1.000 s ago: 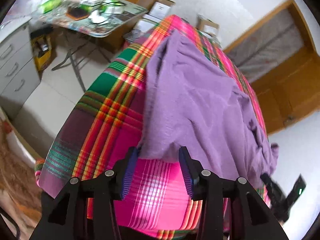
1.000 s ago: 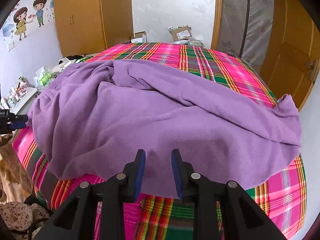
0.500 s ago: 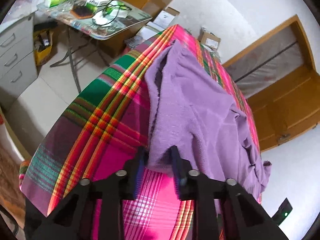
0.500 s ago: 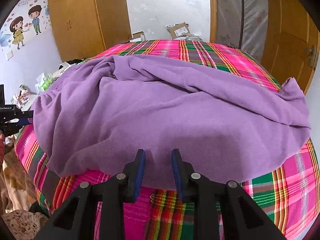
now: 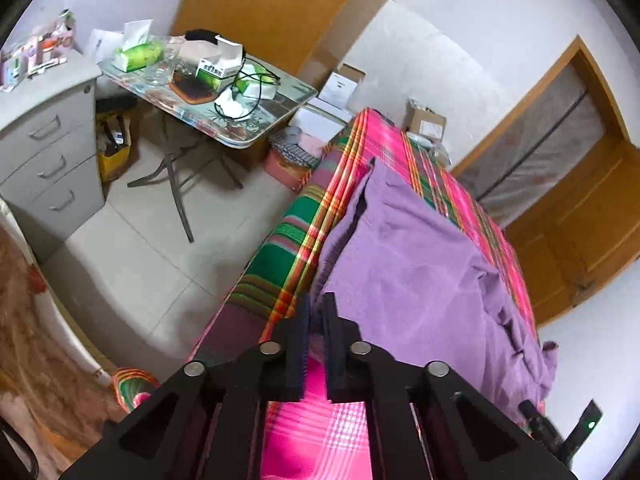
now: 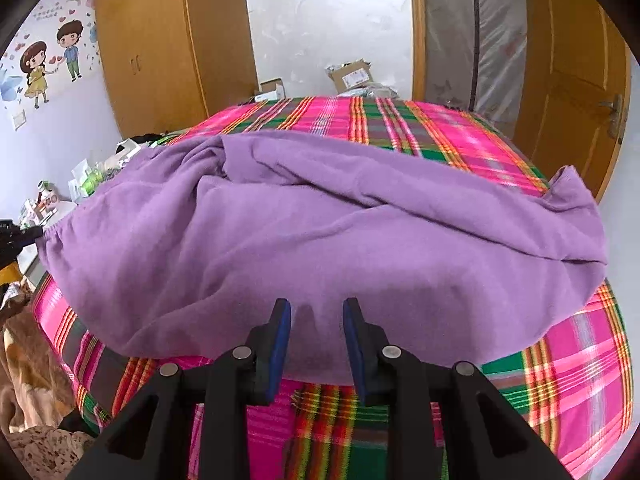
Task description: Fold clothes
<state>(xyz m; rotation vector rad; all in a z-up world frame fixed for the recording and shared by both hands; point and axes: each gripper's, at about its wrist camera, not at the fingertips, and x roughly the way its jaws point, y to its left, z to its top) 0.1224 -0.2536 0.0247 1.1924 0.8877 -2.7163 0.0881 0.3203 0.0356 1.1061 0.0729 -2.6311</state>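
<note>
A purple garment [image 6: 320,232] lies spread and rumpled on a bed with a pink, green and orange plaid cover [image 6: 440,128]. In the left wrist view the garment [image 5: 420,280] runs along the bed's left side. My left gripper [image 5: 316,312] is shut on the garment's near corner by the bed edge; it also shows at the far left of the right wrist view [image 6: 16,236]. My right gripper [image 6: 316,312] is partly open, its blue pads over the garment's near hem, with cloth between them but not pinched.
A cluttered folding table [image 5: 224,92] and a grey drawer cabinet [image 5: 44,152] stand left of the bed across tiled floor. Wooden wardrobe [image 6: 168,48], wrapped mattress [image 6: 472,28] and door [image 6: 580,80] lie behind. Brown bedding [image 6: 28,360] sits at the lower left.
My left gripper closed from wide open onto the garment's corner and lifted it toward the bed's left edge. My right gripper stayed partly open at the near hem, shifting slightly forward.
</note>
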